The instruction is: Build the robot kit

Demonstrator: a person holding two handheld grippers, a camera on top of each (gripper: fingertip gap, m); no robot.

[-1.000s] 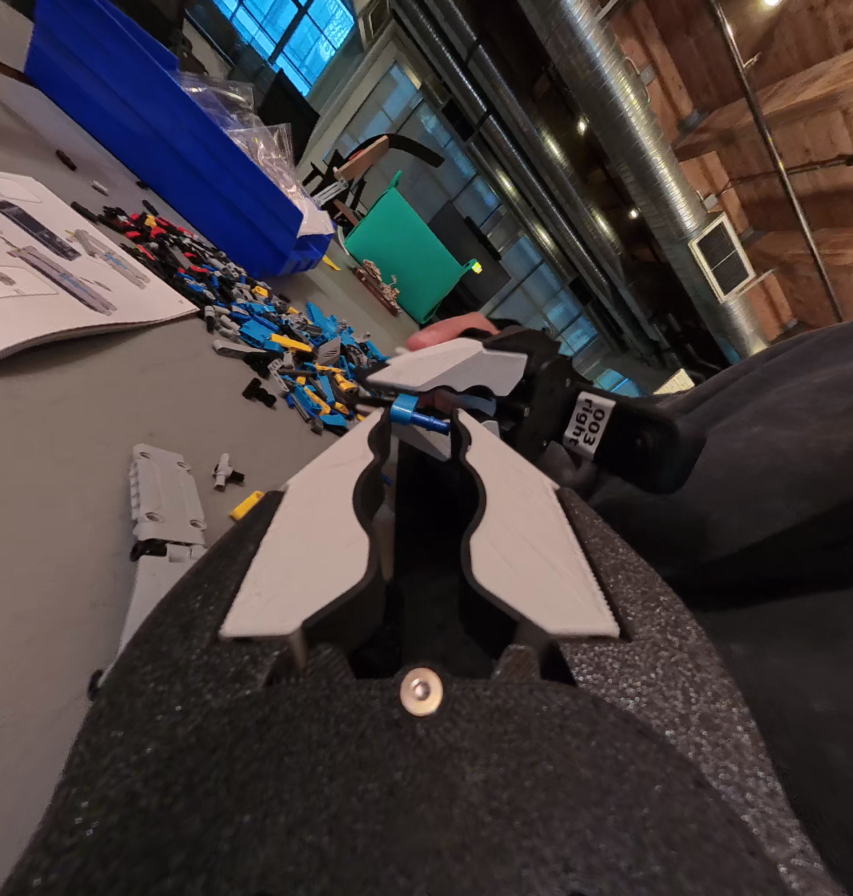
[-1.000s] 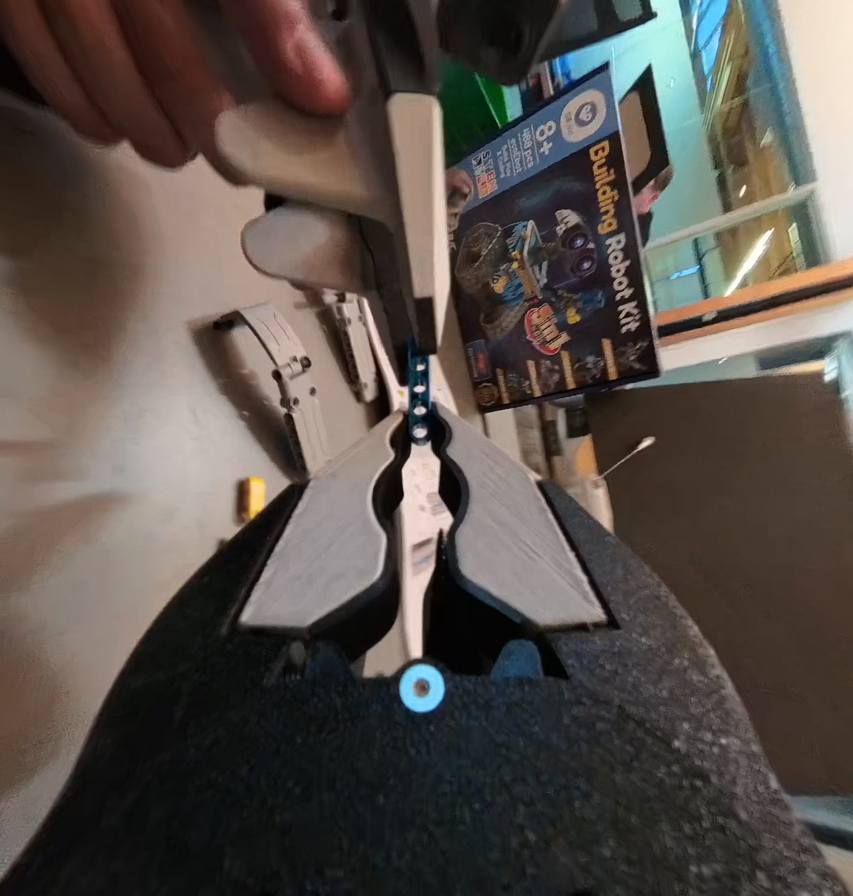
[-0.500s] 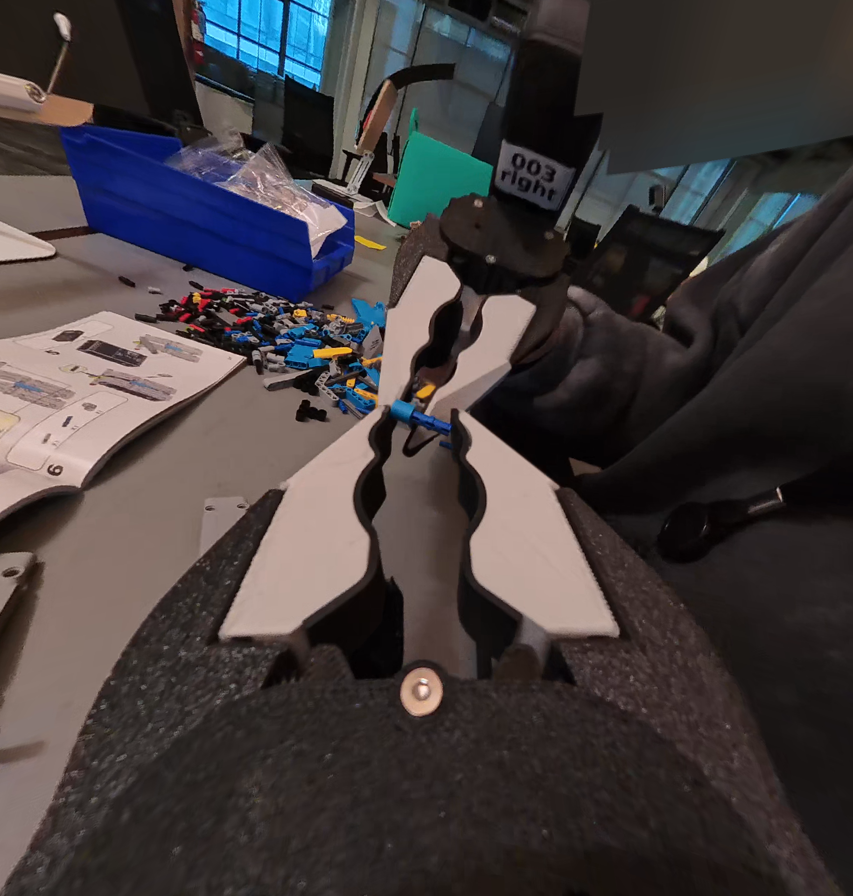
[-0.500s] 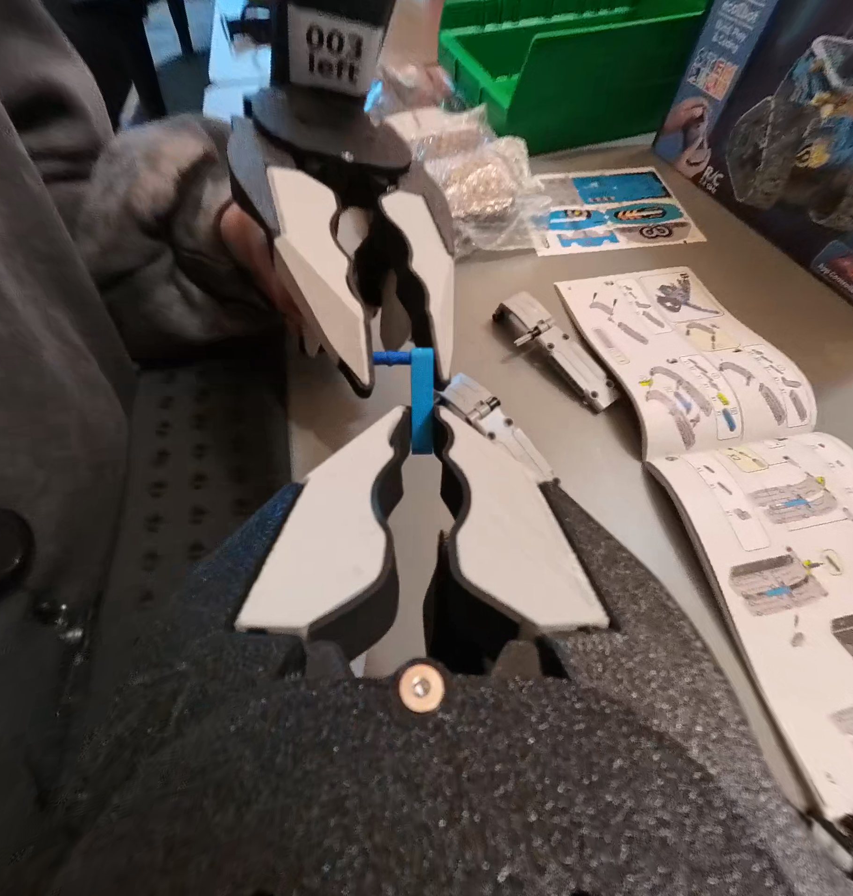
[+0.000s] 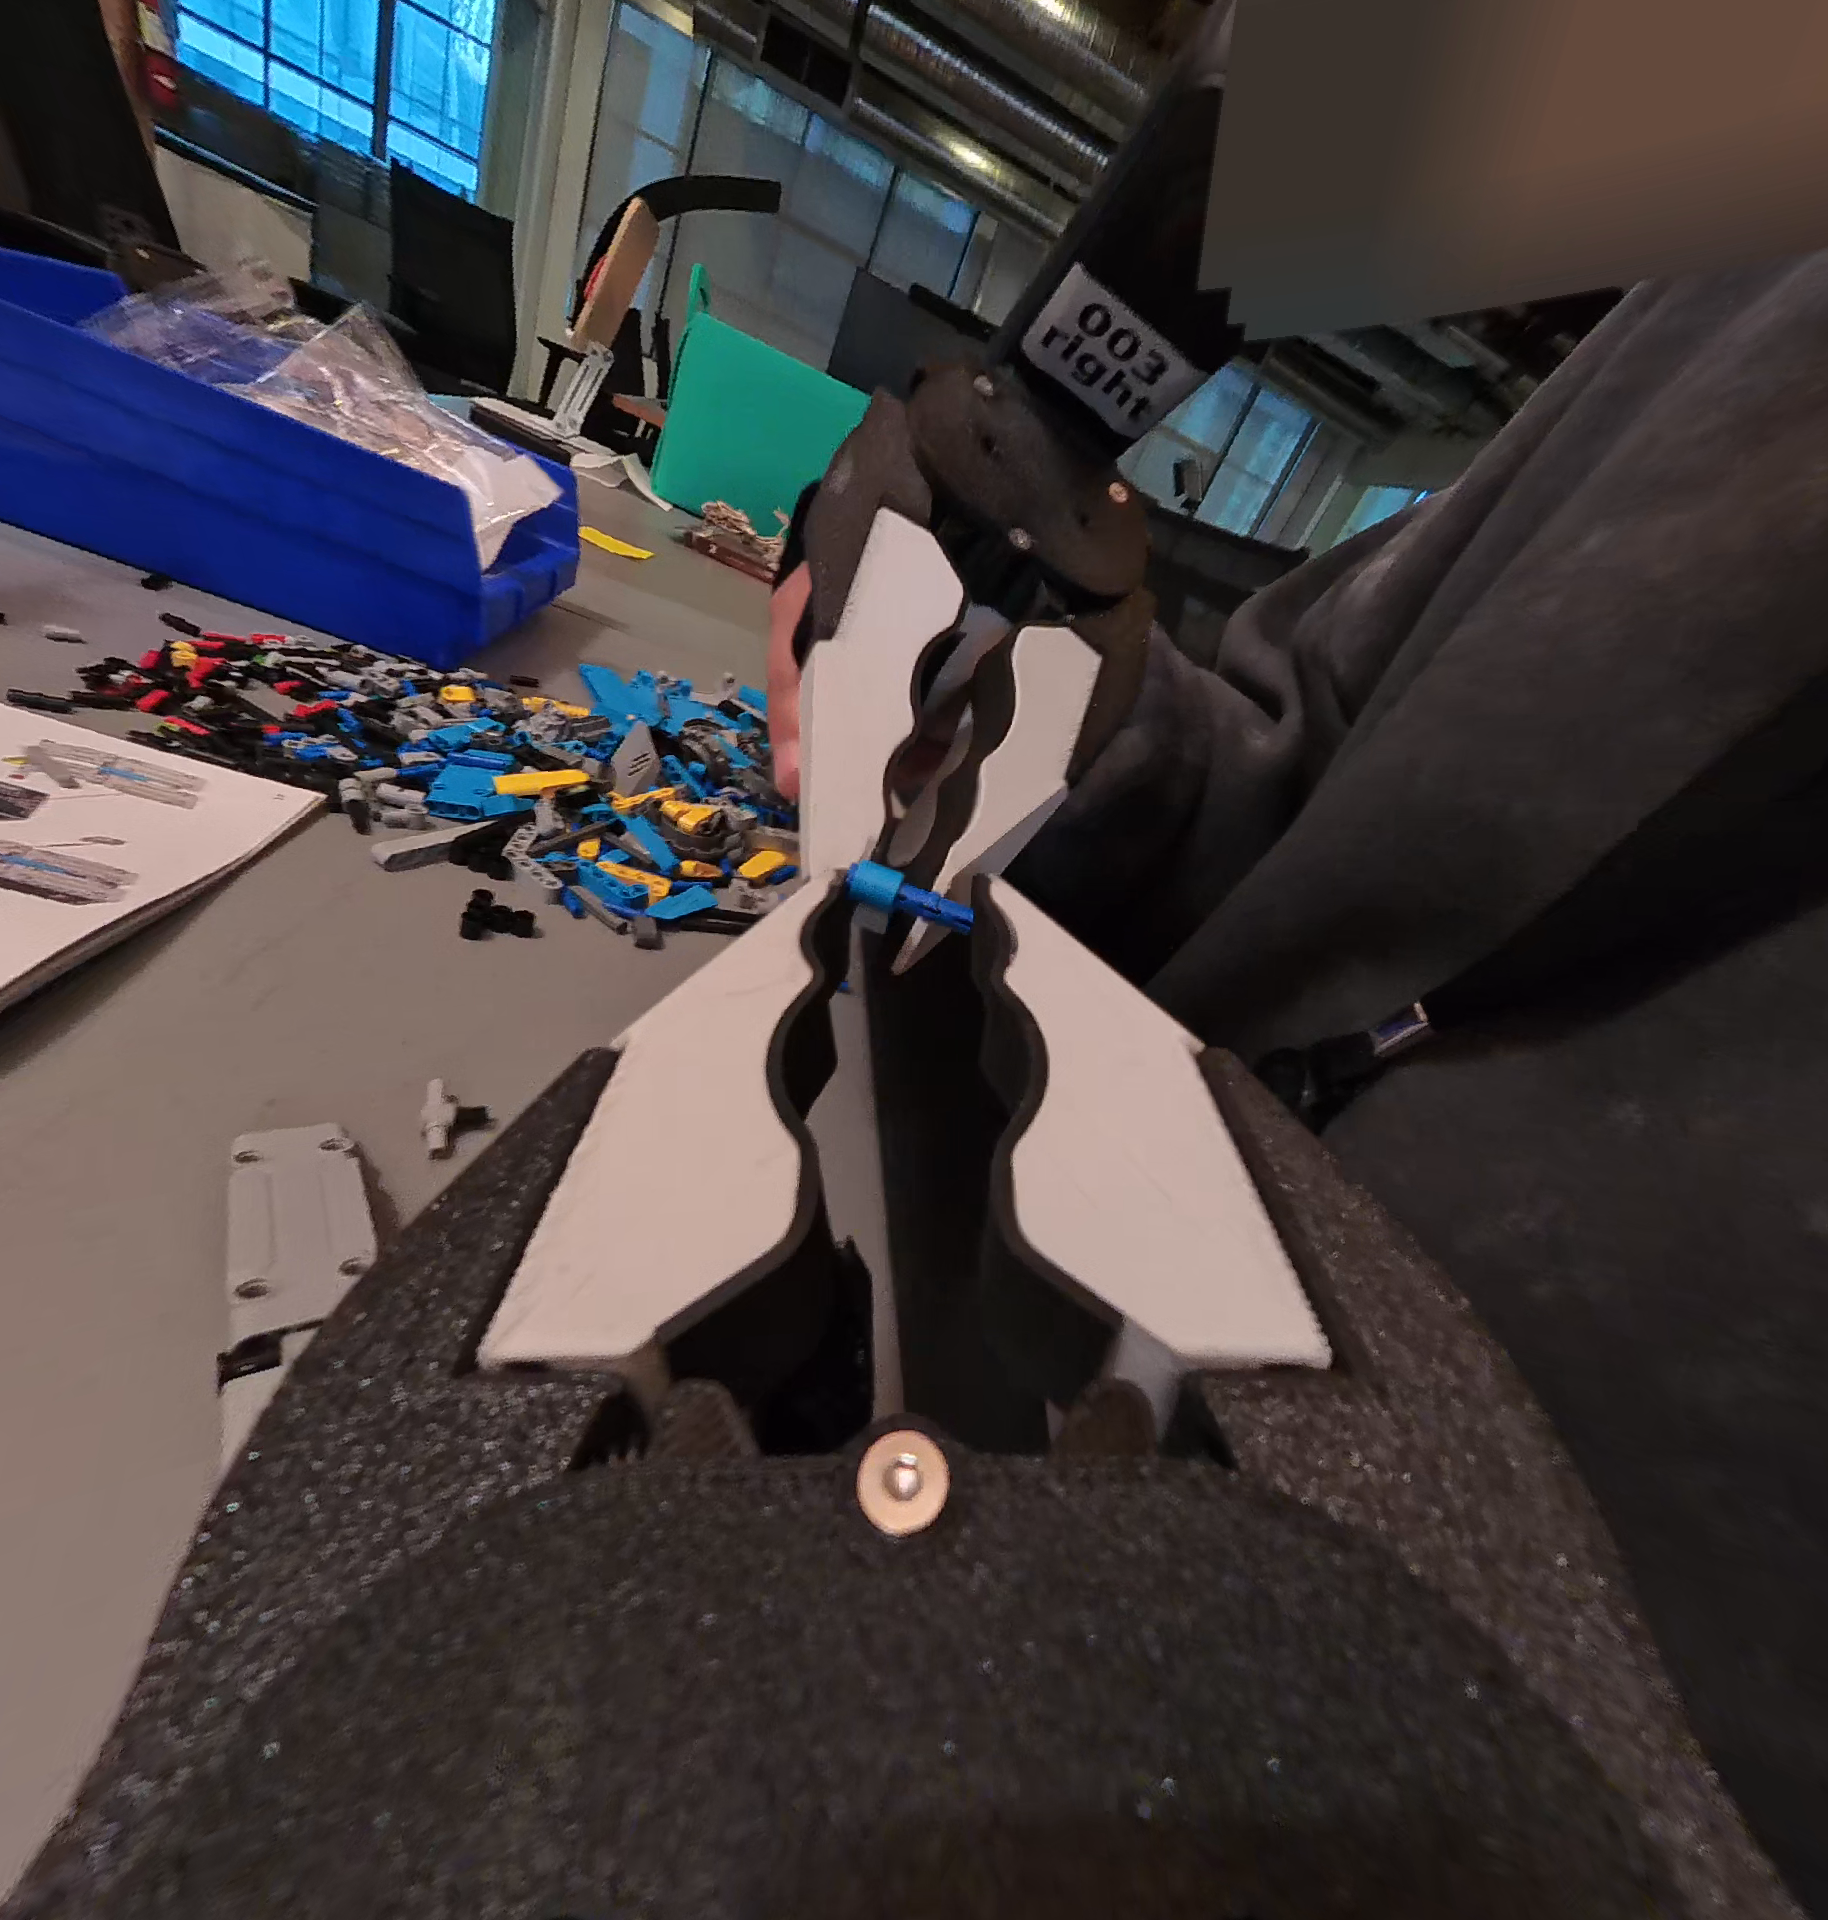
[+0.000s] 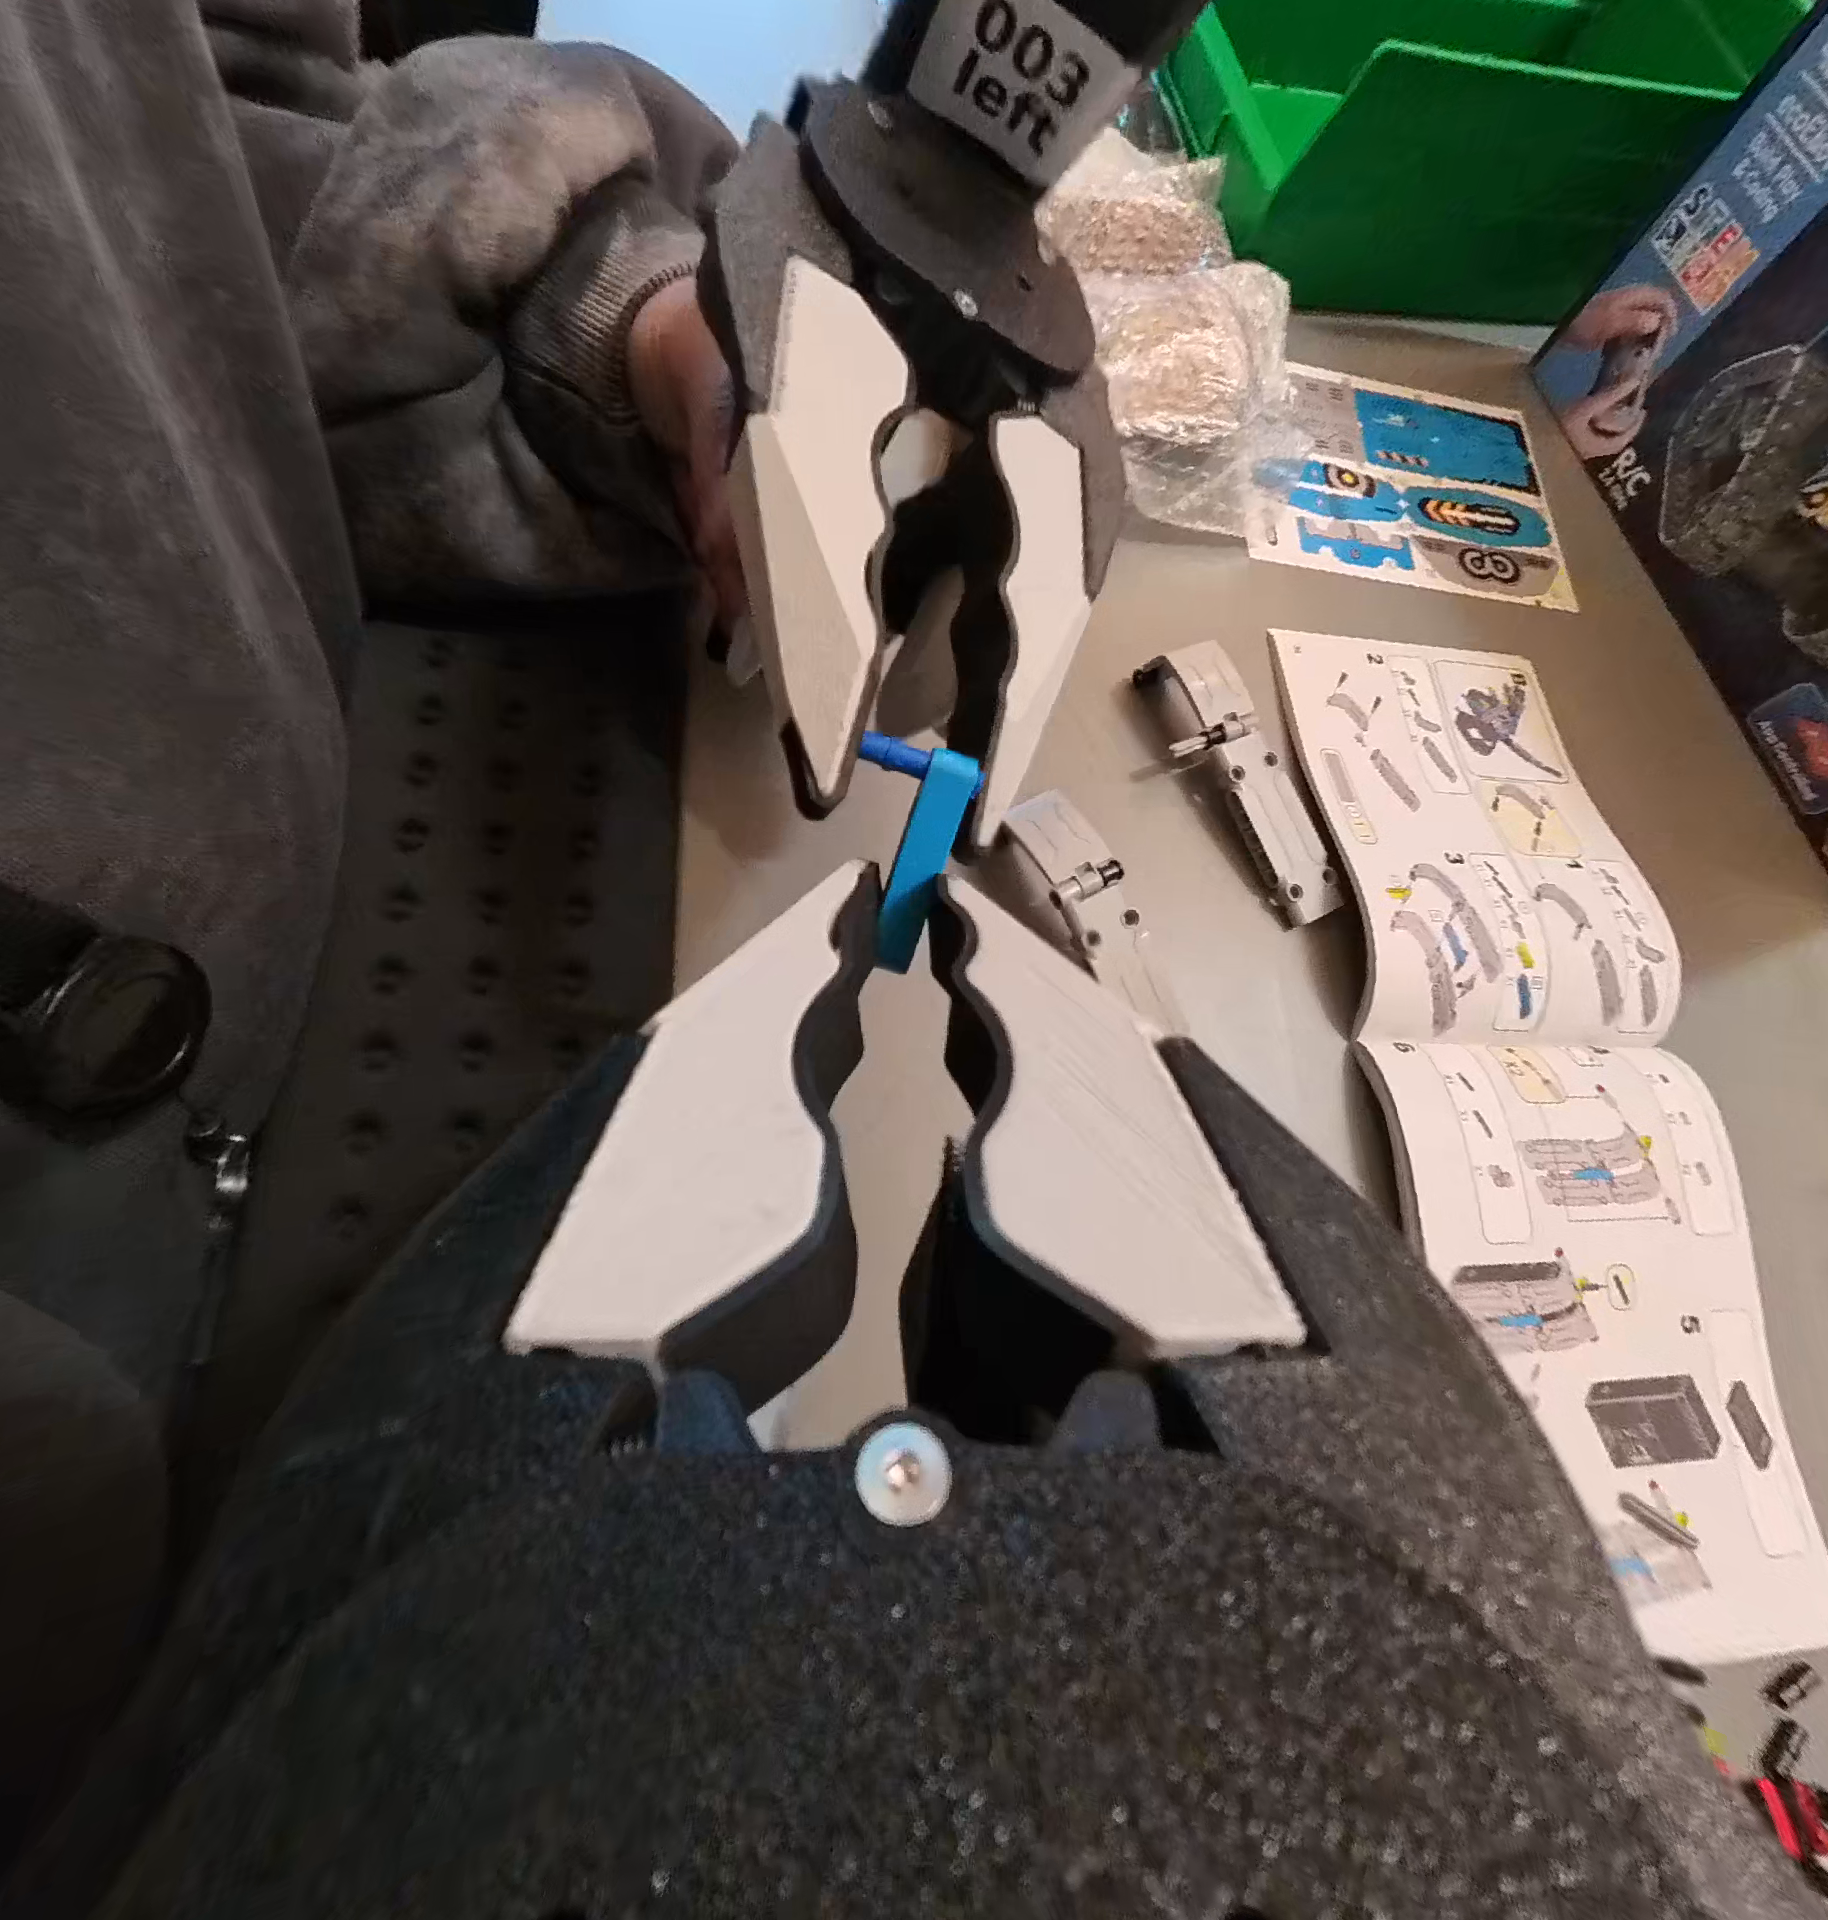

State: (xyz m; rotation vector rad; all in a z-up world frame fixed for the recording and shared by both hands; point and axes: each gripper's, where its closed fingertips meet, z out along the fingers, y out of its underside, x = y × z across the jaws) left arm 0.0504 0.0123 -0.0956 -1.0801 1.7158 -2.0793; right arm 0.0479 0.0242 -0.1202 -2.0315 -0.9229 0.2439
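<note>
My left gripper (image 5: 905, 902) is shut on a short blue pin (image 5: 910, 900), held crosswise between its tips. My right gripper (image 6: 910, 883) is shut on a flat blue beam (image 6: 918, 868) that stands up out of its tips. The two grippers meet tip to tip above the table's near edge. In the right wrist view the left gripper (image 6: 905, 805) comes down from above, and the pin (image 6: 889, 750) sits in the top end of the beam. In the left wrist view the right gripper (image 5: 889, 904) reaches down to the pin.
A pile of small coloured parts (image 5: 577, 769) lies before a blue bin (image 5: 214, 468). An open instruction booklet (image 6: 1512, 1039), grey curved panels (image 6: 1242, 790) (image 5: 286, 1236), a sticker sheet (image 6: 1409, 499), plastic bags (image 6: 1170, 343), a green bin (image 6: 1461, 156) and a kit box (image 6: 1741, 416) are on the grey table (image 5: 214, 1039). A person's dark sleeve (image 6: 422, 312) is close. The grippers are tip to tip, or close to it.
Both views swung from a steep tilt to near level a second ago. Since then the grippers have stayed tip to tip, with the pin and beam held and the right gripper leaning slightly.
</note>
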